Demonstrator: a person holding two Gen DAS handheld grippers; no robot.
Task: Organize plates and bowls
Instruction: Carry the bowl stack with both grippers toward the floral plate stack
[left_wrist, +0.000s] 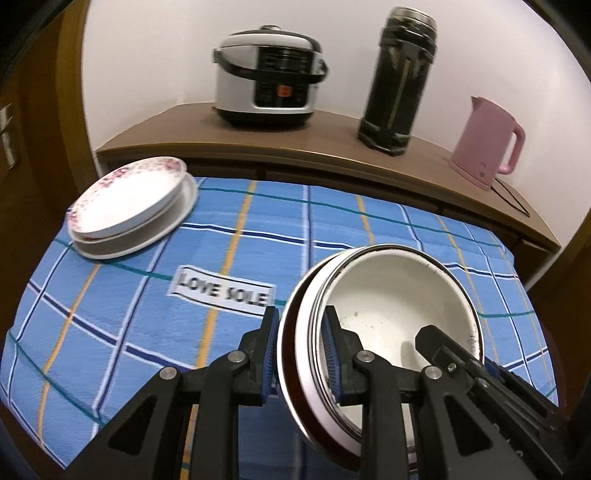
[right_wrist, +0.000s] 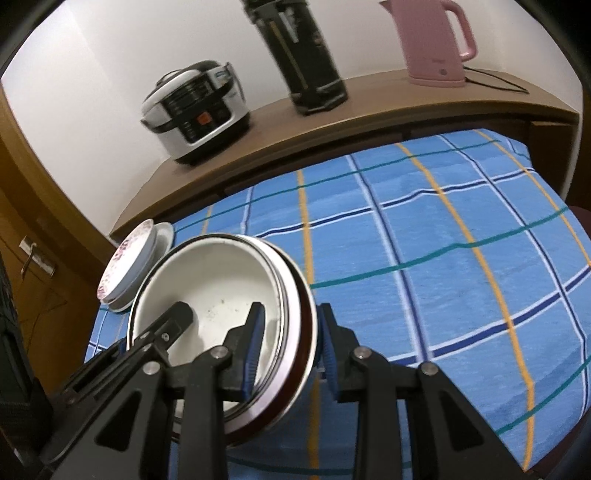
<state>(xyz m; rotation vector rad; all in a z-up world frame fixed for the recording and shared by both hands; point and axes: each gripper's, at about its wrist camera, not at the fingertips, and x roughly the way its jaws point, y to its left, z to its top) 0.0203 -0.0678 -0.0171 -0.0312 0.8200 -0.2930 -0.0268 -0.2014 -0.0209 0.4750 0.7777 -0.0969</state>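
Note:
A stack of nested bowls (left_wrist: 391, 306), white inside with dark red-brown outer rims, is held tilted above the blue checked tablecloth (left_wrist: 147, 314). My left gripper (left_wrist: 301, 354) is shut on the stack's left rim. My right gripper (right_wrist: 290, 350) is shut on the stack's right rim (right_wrist: 295, 332); the bowls show white inside (right_wrist: 221, 288). A stack of plates (left_wrist: 129, 206), the top one with a pink floral rim, sits at the table's far left; it also shows in the right wrist view (right_wrist: 129, 266), behind the bowls.
A wooden sideboard (left_wrist: 332, 147) behind the table carries a silver-black rice cooker (left_wrist: 266, 74), a tall black thermos (left_wrist: 399, 77) and a pink electric kettle (left_wrist: 487, 144) with a cord. A wooden cabinet door with a handle (right_wrist: 33, 258) stands at the left.

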